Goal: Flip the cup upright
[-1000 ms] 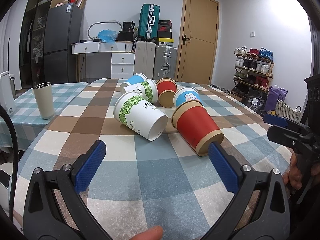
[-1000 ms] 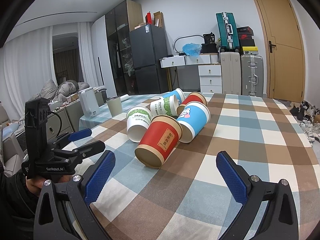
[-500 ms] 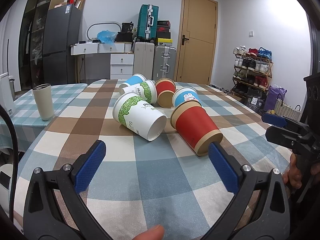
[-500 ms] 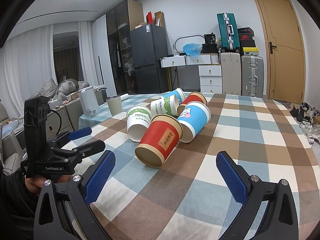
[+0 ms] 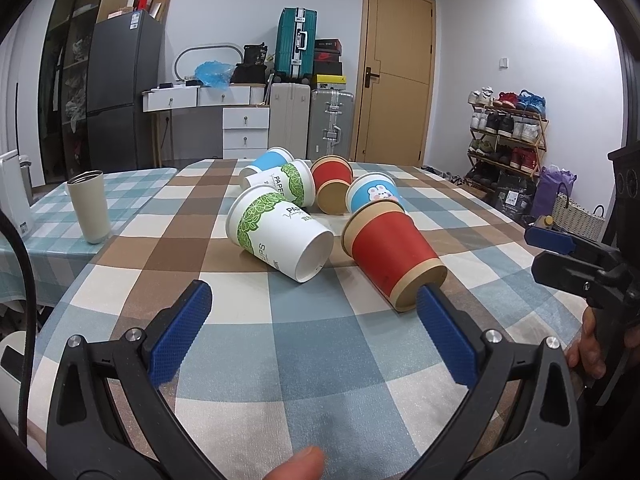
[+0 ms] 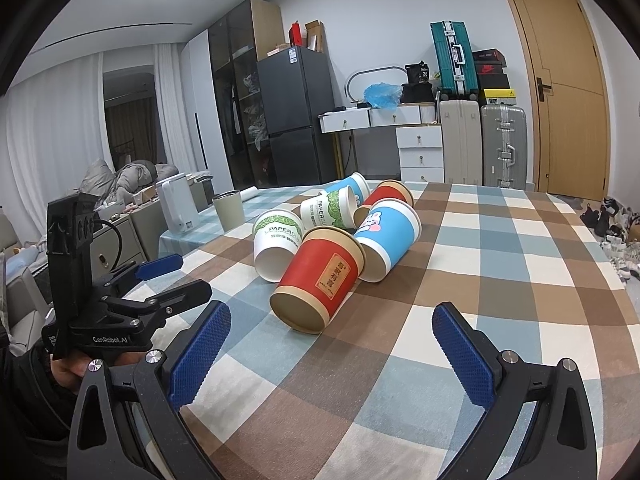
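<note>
With both your left gripper [image 5: 310, 304] and right gripper [image 6: 330, 330] spread wide and empty, barely advanced since a second ago, the red paper cup with kraft bands [image 5: 394, 256] lies sideways on the checked tabletop [image 5: 320, 360], ungrasped.

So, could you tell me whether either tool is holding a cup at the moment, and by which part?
Nothing is held. The left tool and right tool are both open above the tablecloth, short of the nearest red cup.
</note>
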The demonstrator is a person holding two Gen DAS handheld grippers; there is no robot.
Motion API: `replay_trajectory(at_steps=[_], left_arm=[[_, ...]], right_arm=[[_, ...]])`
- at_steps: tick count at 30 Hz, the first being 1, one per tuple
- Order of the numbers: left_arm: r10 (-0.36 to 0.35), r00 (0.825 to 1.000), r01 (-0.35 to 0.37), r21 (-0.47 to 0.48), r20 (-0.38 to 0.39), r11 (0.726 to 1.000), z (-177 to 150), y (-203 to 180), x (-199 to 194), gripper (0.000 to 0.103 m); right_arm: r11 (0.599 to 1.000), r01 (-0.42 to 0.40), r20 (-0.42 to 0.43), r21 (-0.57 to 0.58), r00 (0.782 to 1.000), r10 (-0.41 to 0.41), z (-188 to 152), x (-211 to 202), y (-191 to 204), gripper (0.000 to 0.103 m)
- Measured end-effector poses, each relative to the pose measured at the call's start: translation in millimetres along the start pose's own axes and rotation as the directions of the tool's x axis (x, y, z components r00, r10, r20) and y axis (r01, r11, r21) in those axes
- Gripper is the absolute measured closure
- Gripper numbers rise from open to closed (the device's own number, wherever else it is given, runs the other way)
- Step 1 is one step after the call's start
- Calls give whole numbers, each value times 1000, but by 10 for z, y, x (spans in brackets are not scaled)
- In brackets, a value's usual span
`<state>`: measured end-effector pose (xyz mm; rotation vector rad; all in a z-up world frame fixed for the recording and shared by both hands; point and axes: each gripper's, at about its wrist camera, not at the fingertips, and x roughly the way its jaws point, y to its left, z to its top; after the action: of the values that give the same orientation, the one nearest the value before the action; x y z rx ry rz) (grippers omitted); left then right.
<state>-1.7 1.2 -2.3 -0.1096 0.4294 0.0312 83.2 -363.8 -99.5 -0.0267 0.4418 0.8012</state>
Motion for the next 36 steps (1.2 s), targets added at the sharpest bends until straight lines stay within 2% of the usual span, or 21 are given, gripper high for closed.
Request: replay_trajectory(at_steps=[5,13,20,25,28,33,36], left_arm=[[-9,1000,9,-16,-15,1000,64,17,-4,1],[8,1000,-8,-3,4,1000,136,-41,-53,1],[2,1000,-2,11,18,1000,187,-67,-107,1],[-18,1000,18,2,-10,1000,227,-141,-66,1],[-21,999,21,-8,-28,1000,261,-183,-15,1],[-37,997,36,-16,-73,999,308,-281,136,1],[-44,995,44,-4,-92,999,319,-377,217,1]], right_arm=[[1000,23,7,-5,1000,-23,1,0,10,0],[999,35,-14,37,999,-35,38,16,-55,0],[995,70,44,76,996,-73,114,-114,-142,0],[993,94,114,66,988,-101,174,-236,-133,0],[994,95,96,59,990,-100,197,-223,-129,0],[988,148,71,33,986,-150,179,-171,-135,0],[988,144,18,50,989,-145,169,-121,-205,0]])
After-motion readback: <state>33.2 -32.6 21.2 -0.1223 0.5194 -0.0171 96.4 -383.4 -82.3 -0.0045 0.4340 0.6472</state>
